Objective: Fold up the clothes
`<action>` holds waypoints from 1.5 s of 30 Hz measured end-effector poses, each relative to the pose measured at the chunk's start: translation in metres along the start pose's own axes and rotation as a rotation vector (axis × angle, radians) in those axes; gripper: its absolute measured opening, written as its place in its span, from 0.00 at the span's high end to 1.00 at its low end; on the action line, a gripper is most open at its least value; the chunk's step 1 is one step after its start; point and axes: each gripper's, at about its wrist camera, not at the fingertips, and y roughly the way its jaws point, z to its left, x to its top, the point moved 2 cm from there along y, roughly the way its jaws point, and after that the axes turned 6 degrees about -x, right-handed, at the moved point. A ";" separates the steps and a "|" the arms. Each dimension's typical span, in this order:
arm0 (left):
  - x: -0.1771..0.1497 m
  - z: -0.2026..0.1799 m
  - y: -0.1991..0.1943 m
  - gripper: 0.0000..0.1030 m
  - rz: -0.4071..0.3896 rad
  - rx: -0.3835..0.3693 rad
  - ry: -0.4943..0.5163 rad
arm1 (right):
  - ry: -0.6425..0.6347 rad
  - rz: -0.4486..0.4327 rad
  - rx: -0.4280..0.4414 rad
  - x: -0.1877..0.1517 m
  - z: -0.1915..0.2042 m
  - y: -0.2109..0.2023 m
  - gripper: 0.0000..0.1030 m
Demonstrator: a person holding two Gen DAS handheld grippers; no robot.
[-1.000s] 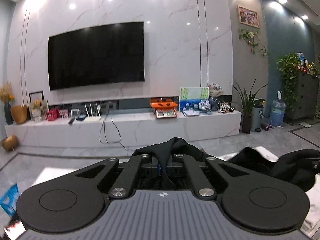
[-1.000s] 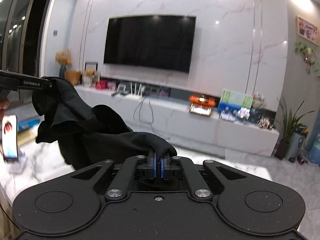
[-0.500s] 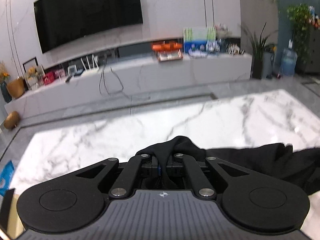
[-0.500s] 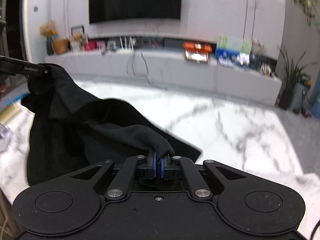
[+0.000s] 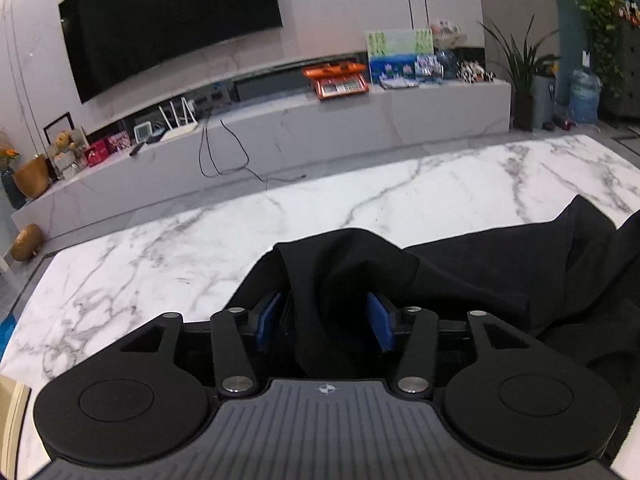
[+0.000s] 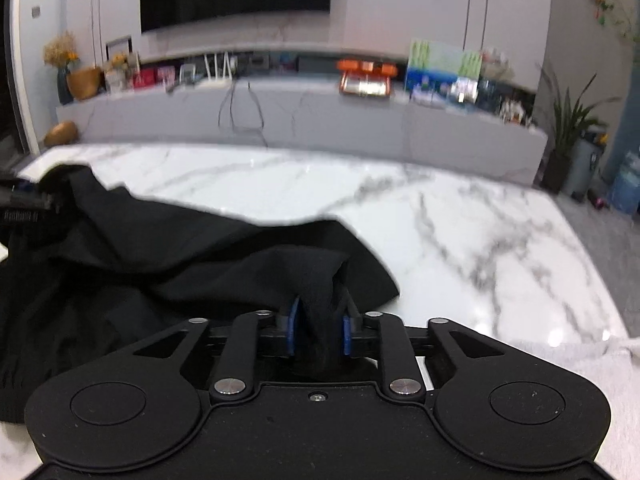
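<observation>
A black garment (image 5: 480,272) lies spread on the white marble table (image 5: 160,256), with one bunched fold rising between the fingers of my left gripper (image 5: 324,318). That gripper's jaws are opening, and a gap shows beside its blue pads (image 5: 267,316). In the right wrist view the same garment (image 6: 140,272) stretches to the left across the table (image 6: 480,240). Another fold stands between the blue pads (image 6: 347,330) of my right gripper (image 6: 320,326), whose jaws are also opening. The left gripper's tip (image 6: 24,204) shows at the far left edge.
A white cloth (image 6: 580,368) lies at the table's near right corner. Beyond the table's far edge are grey floor, a long TV console (image 5: 320,136) with small items, a wall TV (image 5: 172,24) and potted plants (image 6: 568,128).
Both grippers came down from mid-air to the table, and the garment now rests on the marble. Both pairs of jaws, pinched on folds before, have parted.
</observation>
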 end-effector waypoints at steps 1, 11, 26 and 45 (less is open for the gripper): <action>0.000 -0.001 -0.008 0.50 -0.022 -0.005 -0.004 | -0.007 -0.045 -0.011 0.000 0.000 -0.007 0.72; -0.034 -0.007 -0.076 0.39 -0.117 -0.041 -0.030 | -0.042 -0.105 -0.076 -0.013 -0.017 -0.040 0.66; -0.105 -0.065 -0.142 0.39 -0.084 -0.167 0.132 | -0.131 -0.024 -0.102 -0.057 -0.031 -0.059 0.66; -0.109 -0.071 -0.108 0.48 -0.073 0.027 0.190 | -0.219 0.040 -0.096 -0.077 -0.016 -0.043 0.66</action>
